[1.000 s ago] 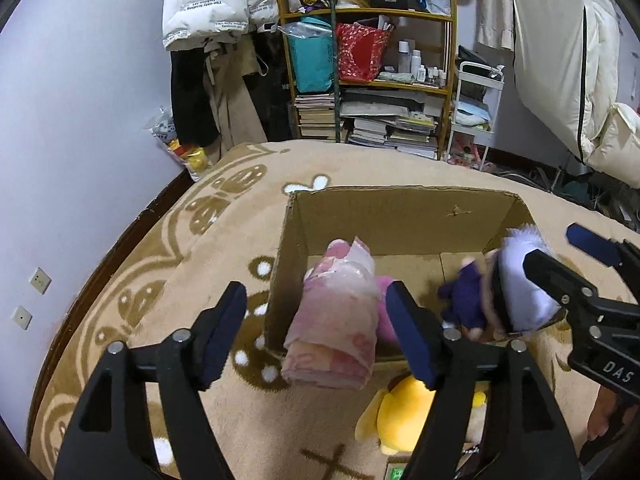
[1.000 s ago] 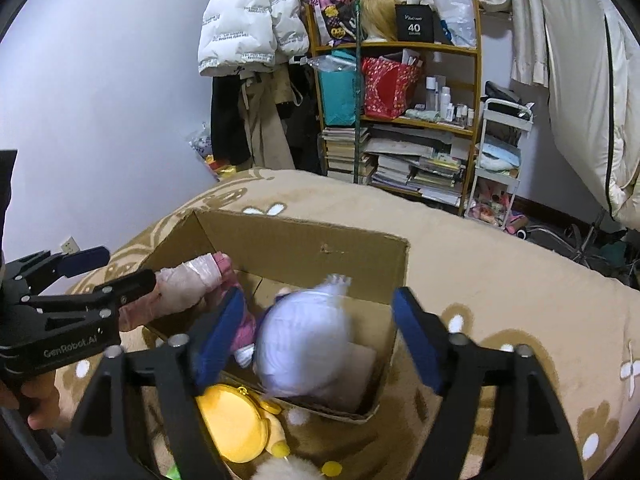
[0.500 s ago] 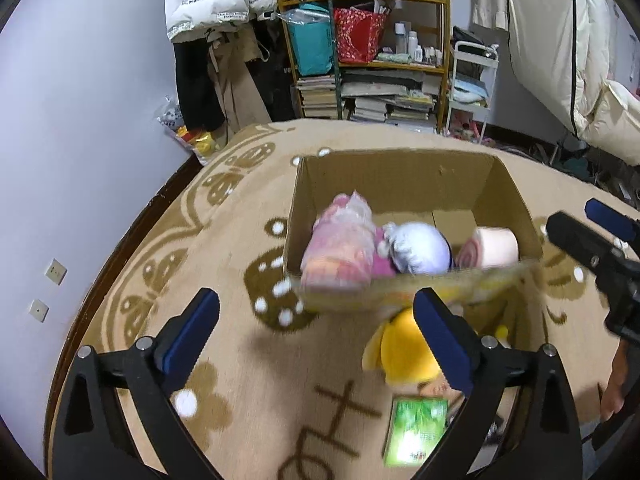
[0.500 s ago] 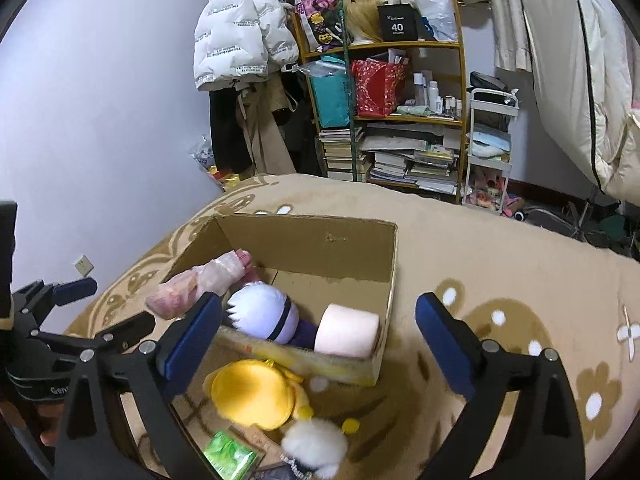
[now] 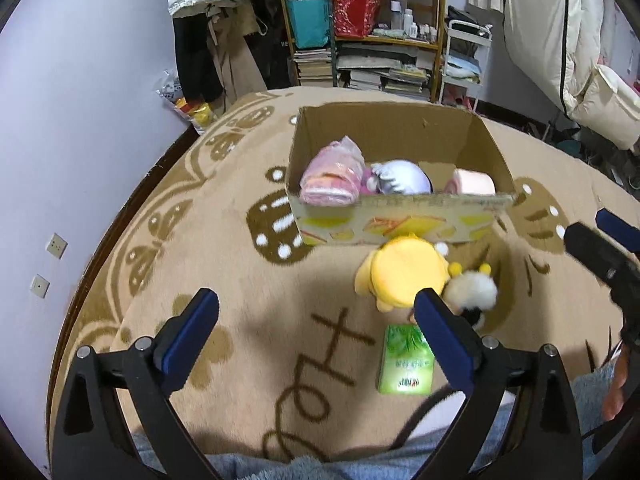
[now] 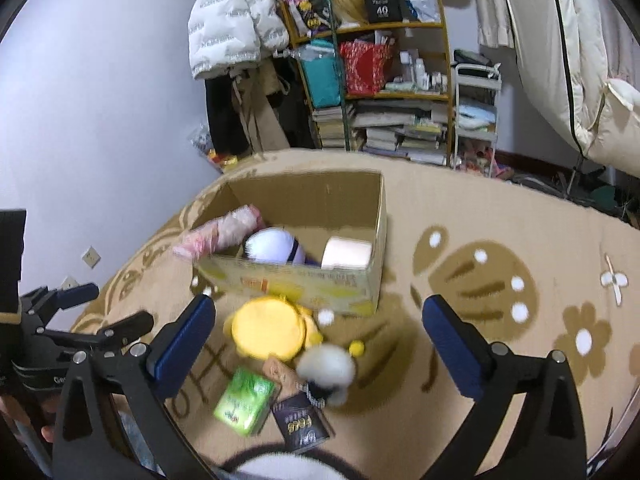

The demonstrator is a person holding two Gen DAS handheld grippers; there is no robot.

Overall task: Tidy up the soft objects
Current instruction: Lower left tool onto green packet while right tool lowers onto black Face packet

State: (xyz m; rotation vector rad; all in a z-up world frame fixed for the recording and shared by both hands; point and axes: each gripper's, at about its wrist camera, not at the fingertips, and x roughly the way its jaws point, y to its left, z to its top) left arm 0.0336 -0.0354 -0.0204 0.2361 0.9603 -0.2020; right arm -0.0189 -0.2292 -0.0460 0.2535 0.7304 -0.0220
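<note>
A cardboard box (image 5: 400, 228) (image 6: 312, 284) stands on the beige rug. It holds a pink wrapped bundle (image 5: 332, 178) (image 6: 224, 232), a white-haired purple doll (image 5: 400, 178) (image 6: 274, 246) and a pink roll (image 5: 474, 182) (image 6: 346, 254). A yellow plush (image 5: 404, 276) (image 6: 270, 332), a white fluffy toy (image 5: 470, 292) (image 6: 326, 366) and a green pack (image 5: 406, 362) (image 6: 244, 400) lie in front of the box. My left gripper (image 5: 316, 338) is open and empty, held above the rug short of the box. My right gripper (image 6: 316, 346) is open and empty above the yellow plush.
A dark card (image 6: 302, 420) lies beside the green pack. A cluttered shelf (image 5: 360, 40) and hanging coats (image 5: 216, 8) stand behind the rug. A white wall (image 5: 60, 120) with sockets runs along the left. A white cart (image 5: 464, 60) stands to the right of the shelf.
Both grippers let go of the bundle and the doll, which now lie in the box, then pulled back and up. The toys on the rug have come into view.
</note>
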